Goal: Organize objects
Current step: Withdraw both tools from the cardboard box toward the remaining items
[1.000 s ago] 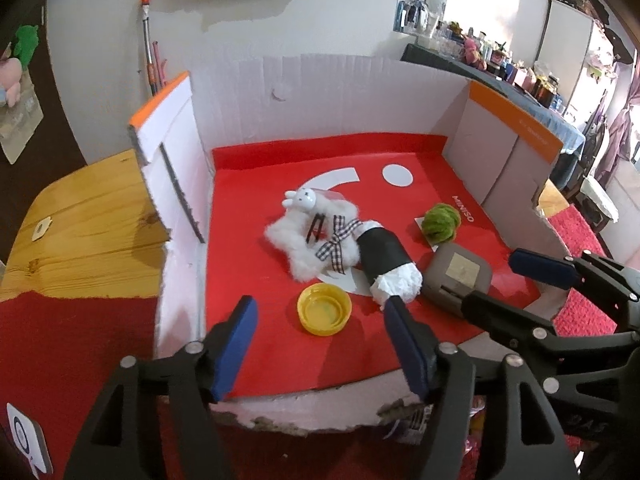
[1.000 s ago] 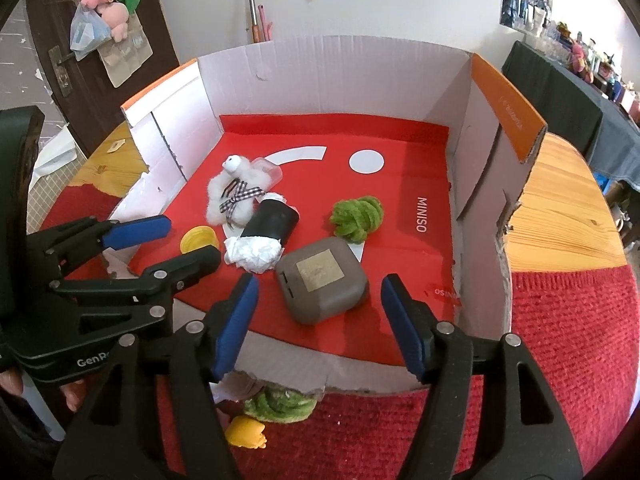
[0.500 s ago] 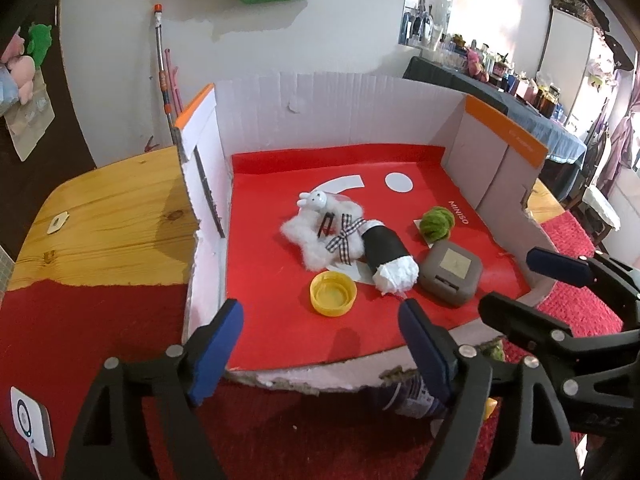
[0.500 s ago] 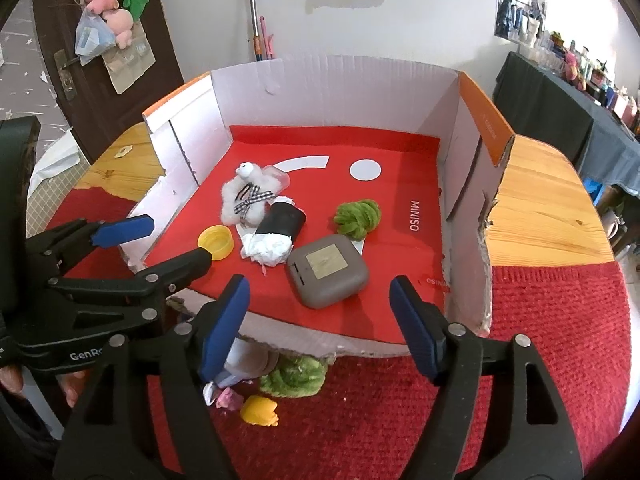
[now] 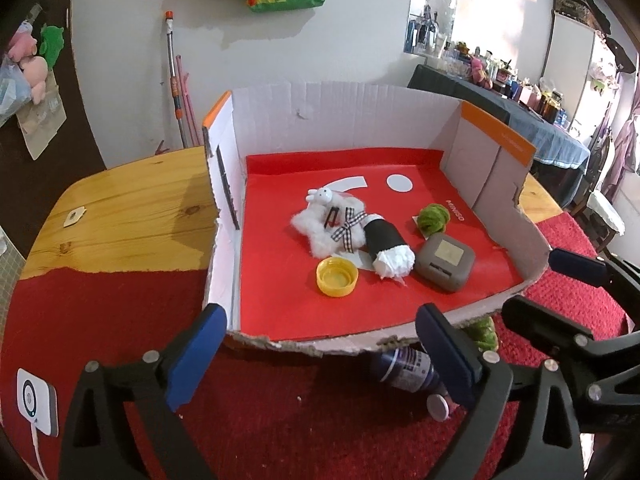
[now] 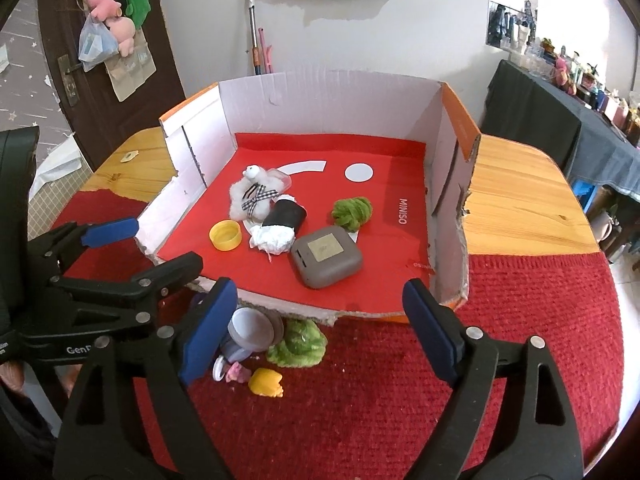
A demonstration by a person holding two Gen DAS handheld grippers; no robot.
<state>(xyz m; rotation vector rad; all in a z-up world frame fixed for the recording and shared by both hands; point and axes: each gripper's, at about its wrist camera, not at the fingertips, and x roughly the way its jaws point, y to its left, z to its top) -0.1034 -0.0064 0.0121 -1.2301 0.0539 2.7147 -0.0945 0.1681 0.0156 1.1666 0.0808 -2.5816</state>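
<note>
A low cardboard box with a red floor holds a white fluffy toy, a black roll stuffed with white paper, a yellow cap, a grey case and a green yarn ball. My left gripper hovers before the box's torn front edge, jaws opening, nothing between them. My right gripper is beside it, jaws also opening and empty. On the red mat below lie a grey-lidded jar, a green fuzzy lump, a yellow toy and a blue-white bottle.
The box sits on a wooden table partly covered by a red mat. A white device with a cable lies at the mat's near left. A broom leans on the wall behind. A dark-clothed table stands at the right.
Both grippers have drawn back and up from the box and their jaws have widened. The small objects on the mat in front of the box have come into view.
</note>
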